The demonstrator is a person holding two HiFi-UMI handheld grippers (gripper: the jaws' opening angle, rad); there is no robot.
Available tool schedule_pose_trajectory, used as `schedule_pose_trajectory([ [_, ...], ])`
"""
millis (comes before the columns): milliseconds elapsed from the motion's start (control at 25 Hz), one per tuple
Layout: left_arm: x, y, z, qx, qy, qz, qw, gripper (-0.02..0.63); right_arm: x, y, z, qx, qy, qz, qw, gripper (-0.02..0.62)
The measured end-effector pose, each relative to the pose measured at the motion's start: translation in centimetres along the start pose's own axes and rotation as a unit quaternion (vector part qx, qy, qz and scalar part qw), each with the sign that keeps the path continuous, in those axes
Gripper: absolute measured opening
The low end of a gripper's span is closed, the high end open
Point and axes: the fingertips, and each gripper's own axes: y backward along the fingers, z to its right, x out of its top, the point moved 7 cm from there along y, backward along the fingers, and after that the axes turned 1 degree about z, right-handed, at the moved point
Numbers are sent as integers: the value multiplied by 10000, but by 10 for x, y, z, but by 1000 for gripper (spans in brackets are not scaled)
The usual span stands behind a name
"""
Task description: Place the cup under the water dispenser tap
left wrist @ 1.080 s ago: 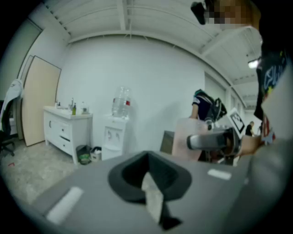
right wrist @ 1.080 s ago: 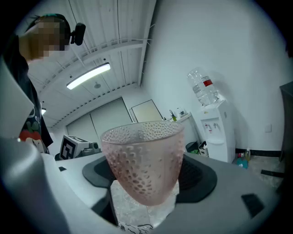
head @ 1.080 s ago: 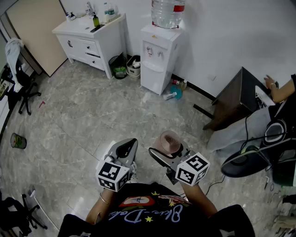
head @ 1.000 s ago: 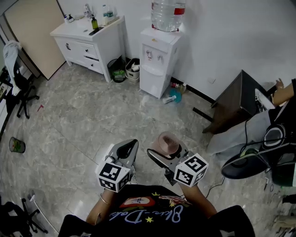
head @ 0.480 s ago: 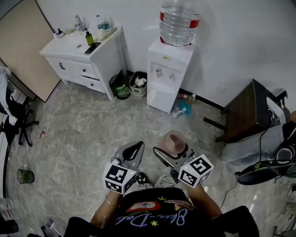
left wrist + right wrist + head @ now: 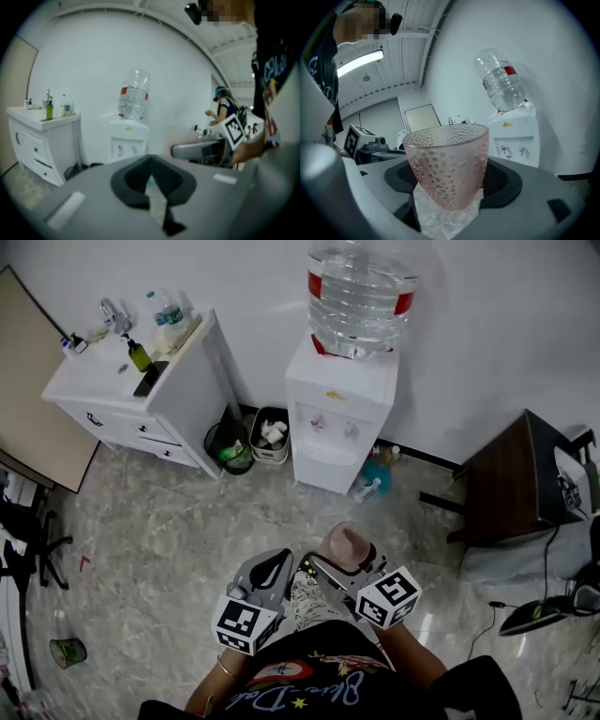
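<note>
A white water dispenser [image 6: 339, 423] with a large clear bottle [image 6: 361, 292] on top stands against the far wall; its two taps [image 6: 336, 427] face me. My right gripper [image 6: 343, 559] is shut on a pink dimpled cup [image 6: 345, 547], held upright at waist height, well short of the dispenser. In the right gripper view the cup [image 6: 447, 163] fills the middle between the jaws, and the dispenser [image 6: 516, 137] with its taps [image 6: 512, 150] lies beyond on the right. My left gripper [image 6: 270, 568] is shut on nothing, beside the right one. Its own view shows the dispenser [image 6: 127, 141] ahead.
A white vanity cabinet [image 6: 131, 390] stands left of the dispenser, with a black bin [image 6: 230, 448] and a small basket [image 6: 272, 435] between them. Bottles [image 6: 371, 484] lie on the floor at the dispenser's right foot. A dark side table [image 6: 520, 482] is at the right.
The dispenser has grown and come closer in the head view as I walked toward it. Both grippers hold their pose, the cup still gripped.
</note>
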Motion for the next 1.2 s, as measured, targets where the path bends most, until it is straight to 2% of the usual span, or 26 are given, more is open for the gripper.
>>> schedule_pose_trajectory([
  [200, 15, -72, -95, 90, 64, -268, 9996, -2, 4, -106, 80, -412, 680, -398, 9960, 390],
  [400, 14, -135, -164, -26, -129, -309, 9994, -2, -15, -184, 144, -831, 533, -138, 9950, 390],
  [520, -7, -171, -189, -236, 49, -456, 9987, -2, -37, -223, 181, -1195, 589, -23, 9911, 390],
  [640, -38, -204, -215, -418, -59, -657, 9969, -2, -69, -256, 216, -1669, 464, -34, 9849, 390],
  [800, -69, -240, -248, -484, 70, -766, 9959, -2, -117, -293, 260, -2368, 349, -59, 9709, 390],
  [1000, -113, -272, -282, -604, -91, -854, 9945, -2, -165, -332, 310, -3203, 60, 152, 9472, 390],
  [1200, -140, -267, -302, -602, 279, -989, 9929, -2, -183, -360, 343, -3735, 65, 369, 9269, 390],
])
